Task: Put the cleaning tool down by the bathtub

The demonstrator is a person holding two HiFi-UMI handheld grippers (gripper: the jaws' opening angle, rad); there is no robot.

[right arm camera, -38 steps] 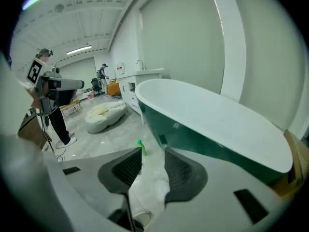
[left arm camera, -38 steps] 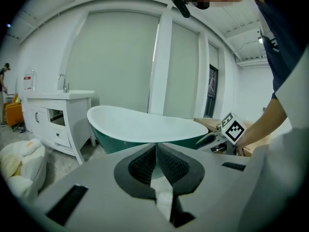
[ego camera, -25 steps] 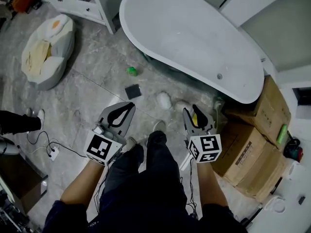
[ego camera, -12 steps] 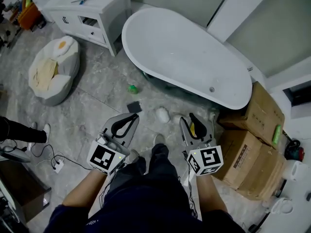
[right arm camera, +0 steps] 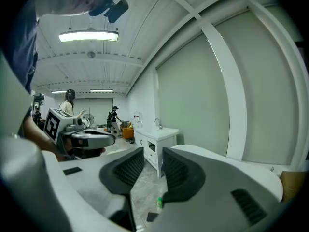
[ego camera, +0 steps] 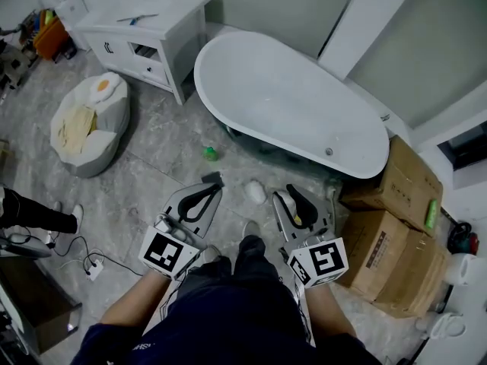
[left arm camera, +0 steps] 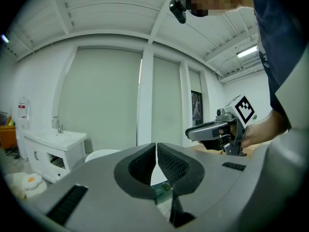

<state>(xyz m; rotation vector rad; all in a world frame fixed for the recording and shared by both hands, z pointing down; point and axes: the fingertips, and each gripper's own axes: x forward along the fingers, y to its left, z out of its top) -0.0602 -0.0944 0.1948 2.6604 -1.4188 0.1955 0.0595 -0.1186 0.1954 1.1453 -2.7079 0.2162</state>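
Cleaning tool (ego camera: 296,220), seemingly the yellow bit on the floor (ego camera: 152,173) near the bathtub (ego camera: 289,101), lies free: lift the right gripper (ego camera: 289,196), empty jaws apart though just closing slightly, straight clear, left gripper (ego camera: 210,190) pinched shut.

The person wore a dark navy short-sleeved top (ego camera: 114,342) and dark trousers (ego camera: 228,295), while the left gripper (ego camera: 207,188) and right gripper (ego camera: 288,198) were grey wedge-shaped shells with black ribbed pads (left arm camera: 175,167), each bearing a white cube (ego camera: 166,251) printed with black square markers.
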